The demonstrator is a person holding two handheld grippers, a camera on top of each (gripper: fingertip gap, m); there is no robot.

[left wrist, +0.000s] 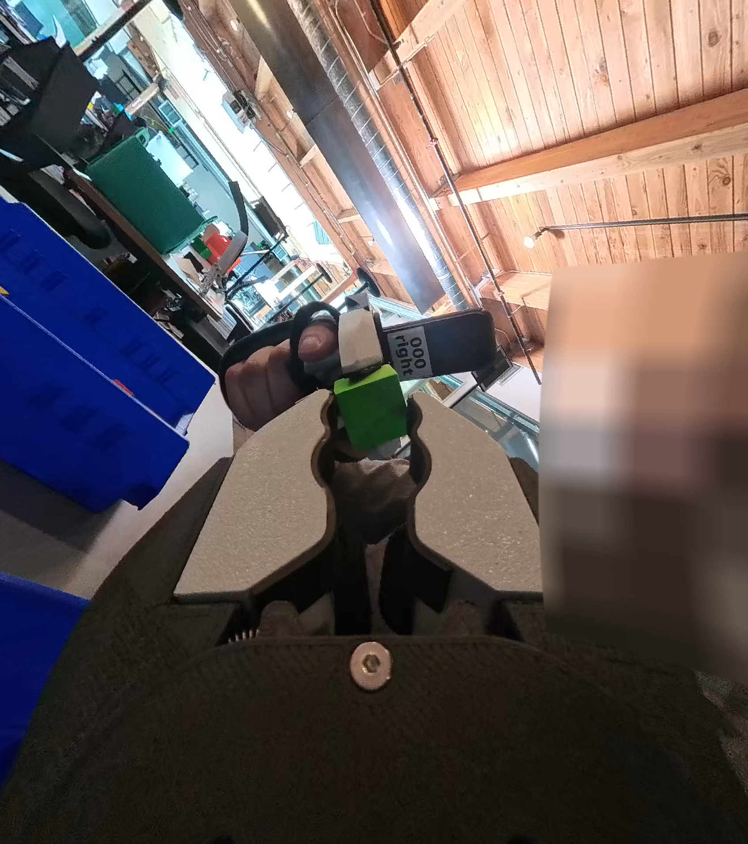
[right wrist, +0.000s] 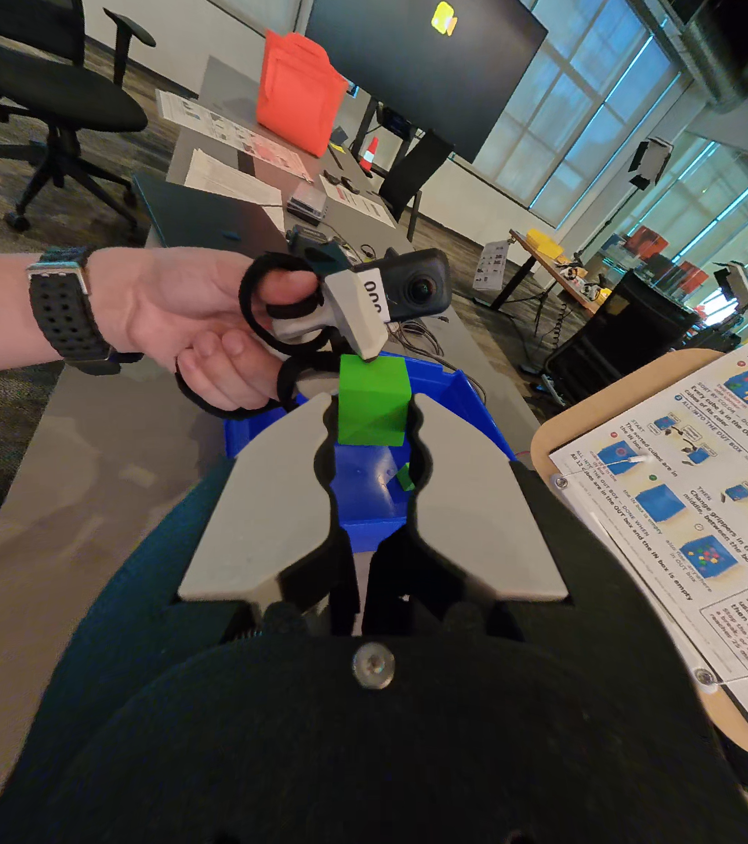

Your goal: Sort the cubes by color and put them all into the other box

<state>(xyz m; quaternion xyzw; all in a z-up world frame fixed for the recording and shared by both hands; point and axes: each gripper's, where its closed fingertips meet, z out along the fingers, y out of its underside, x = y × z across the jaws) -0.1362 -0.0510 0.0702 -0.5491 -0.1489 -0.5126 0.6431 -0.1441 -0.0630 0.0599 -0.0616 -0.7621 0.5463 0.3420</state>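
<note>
Both grippers' fingers, left gripper (left wrist: 370,411) and right gripper (right wrist: 372,406), are pinched on one green cube (right wrist: 372,402); alignment is best kept square.

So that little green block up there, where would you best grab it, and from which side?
By two opposite flat faces, pads square on. The green cube already sits between both grippers' fingers. In the right gripper view its left and right faces are clamped, so top and bottom remain, though the left gripper crowds them.

We see an orange bag (right wrist: 297,93) at eleven o'clock, a black office chair (right wrist: 50,98) at ten, a dark wall screen (right wrist: 422,68) at twelve, and an illustrated instruction sheet (right wrist: 701,525) at three.
</note>
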